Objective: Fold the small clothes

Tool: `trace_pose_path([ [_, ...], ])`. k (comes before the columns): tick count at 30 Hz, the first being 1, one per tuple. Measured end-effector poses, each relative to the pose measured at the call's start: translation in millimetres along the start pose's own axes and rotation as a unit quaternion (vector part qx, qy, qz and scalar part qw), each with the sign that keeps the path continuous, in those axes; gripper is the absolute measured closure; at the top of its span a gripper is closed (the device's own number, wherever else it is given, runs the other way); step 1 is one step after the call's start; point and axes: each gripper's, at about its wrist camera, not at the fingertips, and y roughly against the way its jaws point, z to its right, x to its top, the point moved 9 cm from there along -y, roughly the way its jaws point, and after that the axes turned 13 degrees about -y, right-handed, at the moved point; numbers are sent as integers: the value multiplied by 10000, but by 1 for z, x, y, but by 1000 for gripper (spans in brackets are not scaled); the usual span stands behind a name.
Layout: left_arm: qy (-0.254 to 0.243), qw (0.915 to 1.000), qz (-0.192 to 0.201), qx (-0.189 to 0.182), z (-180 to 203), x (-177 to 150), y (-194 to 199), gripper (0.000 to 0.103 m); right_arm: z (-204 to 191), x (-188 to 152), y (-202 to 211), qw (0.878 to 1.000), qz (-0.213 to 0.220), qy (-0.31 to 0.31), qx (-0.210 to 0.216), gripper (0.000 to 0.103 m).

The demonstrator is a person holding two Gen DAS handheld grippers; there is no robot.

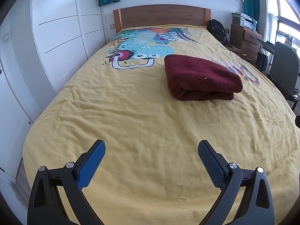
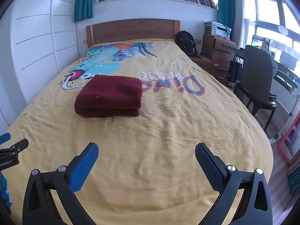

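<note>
We read "Dino music" on the yellow bedspread (image 2: 168, 131). Our left gripper (image 1: 151, 146) and right gripper (image 2: 146, 149) hover wide and empty, well short of the folded maroon towel (image 2: 110, 96) mid-bed.

Bright, soft daylight from blown-out windows (image 2: 270, 15) at right; sharp focus, heavy fisheye bending, dark vignetted corners.

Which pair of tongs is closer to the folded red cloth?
The right tongs, I think. The dark red folded cloth lies nearly straight ahead of them, while from the left tongs it sits off to the right. Both are open.
</note>
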Motion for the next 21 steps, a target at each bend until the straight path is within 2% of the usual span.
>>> trace_pose_path([
  [21,-23,10000,7,46,1,-1,-1,5,3,-6,-3,10000,-56,41,23,0],
])
